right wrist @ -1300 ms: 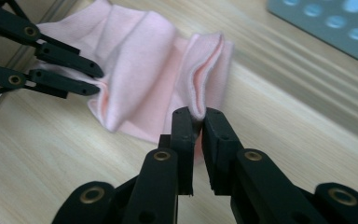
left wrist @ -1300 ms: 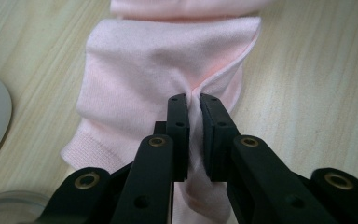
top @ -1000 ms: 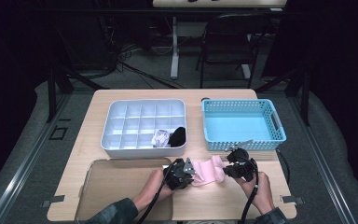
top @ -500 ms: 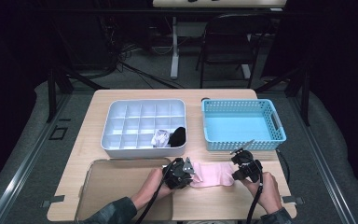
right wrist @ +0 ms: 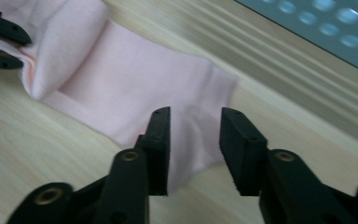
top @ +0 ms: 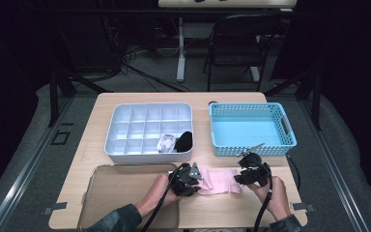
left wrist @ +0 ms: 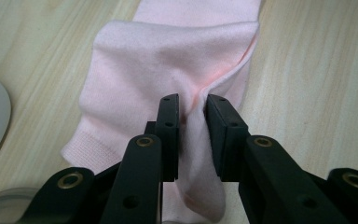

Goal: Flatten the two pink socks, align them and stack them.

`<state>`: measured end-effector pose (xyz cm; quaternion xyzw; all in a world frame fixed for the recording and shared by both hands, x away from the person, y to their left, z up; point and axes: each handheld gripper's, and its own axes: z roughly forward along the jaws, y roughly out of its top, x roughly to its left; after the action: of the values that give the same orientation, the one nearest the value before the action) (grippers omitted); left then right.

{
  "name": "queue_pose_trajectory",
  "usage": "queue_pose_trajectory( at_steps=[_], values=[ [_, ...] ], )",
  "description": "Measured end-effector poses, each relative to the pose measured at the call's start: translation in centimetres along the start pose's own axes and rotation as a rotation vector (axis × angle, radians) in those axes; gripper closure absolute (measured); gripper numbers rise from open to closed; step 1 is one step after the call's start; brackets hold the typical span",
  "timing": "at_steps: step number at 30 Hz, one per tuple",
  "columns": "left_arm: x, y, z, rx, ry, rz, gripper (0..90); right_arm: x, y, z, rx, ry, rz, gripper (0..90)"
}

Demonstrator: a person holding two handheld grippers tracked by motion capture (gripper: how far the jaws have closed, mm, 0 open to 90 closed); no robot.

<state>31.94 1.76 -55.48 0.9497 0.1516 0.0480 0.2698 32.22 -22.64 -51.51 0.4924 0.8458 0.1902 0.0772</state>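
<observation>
Your pink sock (top: pixel 218 181) lies flat on tabletop (top: pixel 96 140), long axis left-right. Left claw (left wrist: pixel 193 135) just loosening, fold still pinched; right claw (right wrist: pixel 195 140) just opened, jaws apart.

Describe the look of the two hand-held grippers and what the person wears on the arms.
Both are black. The left hand-held gripper carries a grey three-cornered plate on top; the right hand-held gripper has one too. Their flat black jaws have brass-coloured rivets at the pivots. A black cable trails from each. The left sleeve is dark green.
</observation>
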Motion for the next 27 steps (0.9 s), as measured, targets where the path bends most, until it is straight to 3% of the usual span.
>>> queue_pose_trajectory(
  at_steps=[3, 7, 14, 15, 18, 20, 23, 27],
  values=[
    [0.0, 0.0, 0.0, 0.008, 0.005, 0.003, 75.9, 1.1, 0.6, 2.0, 0.043, -0.001, -0.052, 58.7],
    [0.0, -0.1, 0.3, 0.015, 0.002, -0.003, 77.3, 1.2, 0.8, 3.3, 0.111, -0.039, -0.083, 65.5],
    [0.0, -0.1, 0.4, 0.014, -0.003, 0.0, 77.3, 0.1, 0.1, 3.2, 0.165, -0.027, -0.062, 67.3],
    [0.0, -0.1, 0.4, 0.012, -0.004, 0.001, 77.2, 0.1, -0.1, 3.3, 0.152, -0.018, -0.048, 67.2],
    [0.1, 0.0, 0.2, 0.004, -0.019, 0.001, 70.9, 0.1, -0.1, 3.1, 0.174, -0.015, -0.063, 63.8],
    [0.2, 0.1, -0.2, -0.012, -0.035, -0.018, 61.0, 0.2, -0.1, 3.0, 0.164, -0.013, -0.075, 60.2],
    [0.4, 0.2, -1.0, -0.036, -0.027, -0.034, 47.7, 0.6, 0.1, 2.2, 0.1, 0.014, -0.082, 55.8],
    [0.6, -0.1, -2.1, -0.043, -0.01, -0.047, 39.4, 1.7, 0.5, 1.0, 0.0, 0.052, -0.108, 52.8]
  ],
)
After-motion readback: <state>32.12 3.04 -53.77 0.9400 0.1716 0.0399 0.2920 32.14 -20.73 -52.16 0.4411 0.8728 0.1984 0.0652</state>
